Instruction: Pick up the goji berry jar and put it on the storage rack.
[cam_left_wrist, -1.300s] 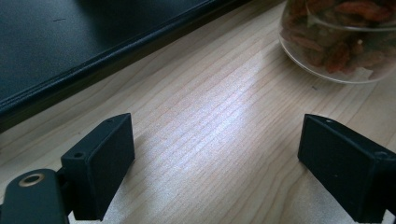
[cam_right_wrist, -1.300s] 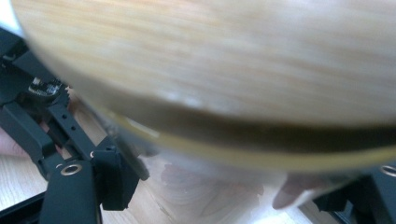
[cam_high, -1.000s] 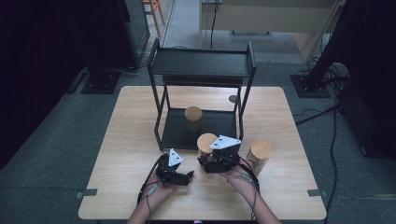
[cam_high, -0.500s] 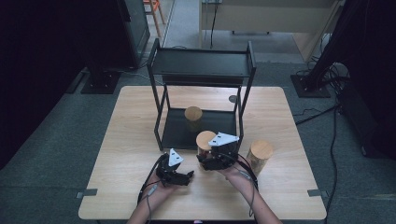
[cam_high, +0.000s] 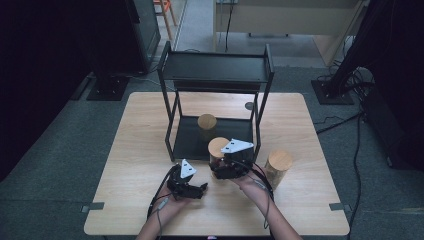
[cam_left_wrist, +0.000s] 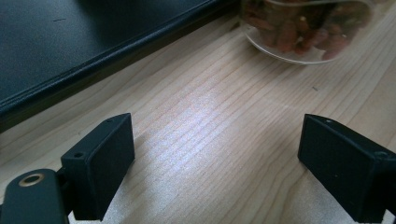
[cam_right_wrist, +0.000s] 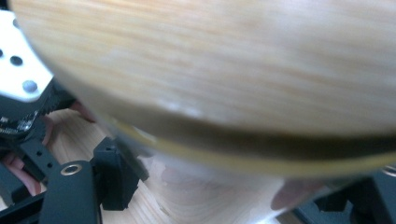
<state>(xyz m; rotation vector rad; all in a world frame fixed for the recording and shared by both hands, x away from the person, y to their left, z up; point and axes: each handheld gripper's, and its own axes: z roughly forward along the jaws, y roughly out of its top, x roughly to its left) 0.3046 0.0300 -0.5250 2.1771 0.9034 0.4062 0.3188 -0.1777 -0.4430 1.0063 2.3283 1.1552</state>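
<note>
From above, the right gripper (cam_high: 216, 170) has barely shifted, clamped on the wooden-lidded jar (cam_high: 218, 148) before the black shelf (cam_high: 215, 75); the left gripper (cam_left_wrist: 215, 154), jaws apart, hovers over pale table (cam_left_wrist: 224, 121), the lid probably blurring its neighbour's close view.

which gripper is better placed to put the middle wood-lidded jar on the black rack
Right. The right gripper is already around the clear glass jar with the round wooden lid, beside the black metal rack. The left gripper is open, with bare table between its jaws.
</note>
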